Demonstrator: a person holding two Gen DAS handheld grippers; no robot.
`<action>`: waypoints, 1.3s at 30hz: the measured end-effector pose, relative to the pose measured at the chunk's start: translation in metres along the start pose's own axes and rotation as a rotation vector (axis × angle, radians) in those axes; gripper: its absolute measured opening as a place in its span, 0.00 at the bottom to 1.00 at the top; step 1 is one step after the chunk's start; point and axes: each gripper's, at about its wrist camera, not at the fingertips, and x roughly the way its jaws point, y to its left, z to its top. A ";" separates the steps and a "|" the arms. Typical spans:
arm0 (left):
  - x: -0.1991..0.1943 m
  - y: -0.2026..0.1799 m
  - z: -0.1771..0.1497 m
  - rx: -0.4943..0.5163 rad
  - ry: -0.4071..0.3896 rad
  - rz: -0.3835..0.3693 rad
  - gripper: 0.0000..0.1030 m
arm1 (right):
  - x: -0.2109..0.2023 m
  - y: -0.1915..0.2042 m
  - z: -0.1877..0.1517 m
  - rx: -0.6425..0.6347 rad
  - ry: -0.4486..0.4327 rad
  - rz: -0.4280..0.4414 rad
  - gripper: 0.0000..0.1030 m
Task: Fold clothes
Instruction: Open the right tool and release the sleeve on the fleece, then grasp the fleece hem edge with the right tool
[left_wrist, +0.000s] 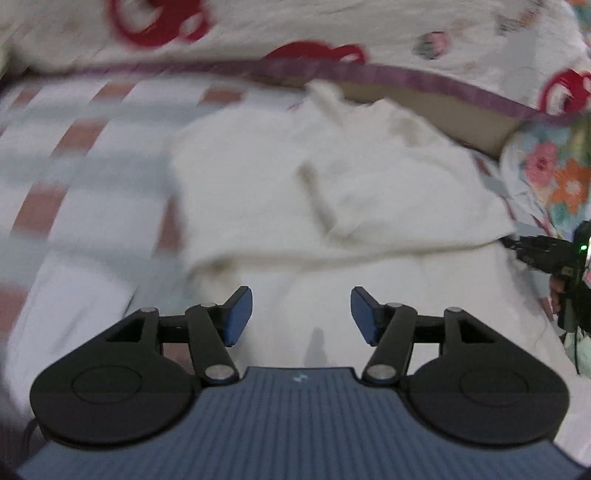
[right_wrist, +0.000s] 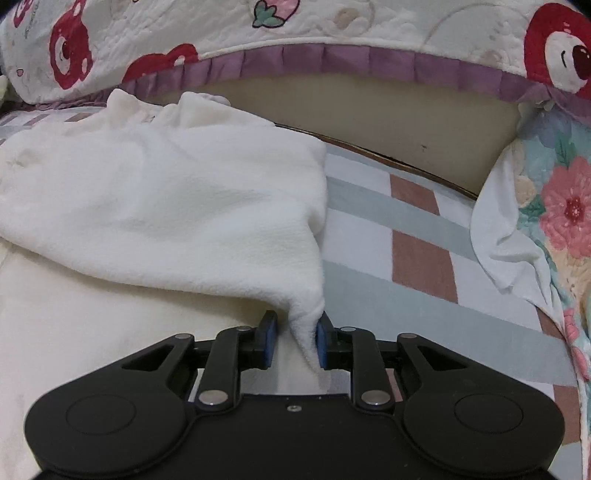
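White fleece garment half folded on a checked bed sheet

The left gripper (left_wrist: 301, 314) hangs over the near part of the white fleece garment (left_wrist: 332, 177), jaws spread with nothing between them. The right gripper (right_wrist: 294, 341) has a folded corner of the garment (right_wrist: 166, 206) between its jaws, touching only the right pad, a gap at the left. A bear-print quilt (right_wrist: 332, 26) lies beyond.

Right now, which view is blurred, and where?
Left wrist view: motion blur smears the white fleece garment and checked bedsheet; the left gripper itself stays sharp. Right wrist view: crisp throughout, fleece texture clear, with fisheye bending of the purple-frilled quilt edge.
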 end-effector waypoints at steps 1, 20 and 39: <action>0.000 0.010 -0.005 -0.046 0.007 -0.002 0.56 | -0.002 -0.001 0.002 0.009 0.010 0.000 0.26; 0.005 0.004 -0.017 -0.071 0.064 -0.160 0.63 | -0.132 0.162 0.094 -0.331 0.214 0.896 0.45; -0.013 -0.001 -0.014 -0.052 -0.004 -0.260 0.63 | -0.178 0.282 0.057 -0.774 0.570 1.096 0.37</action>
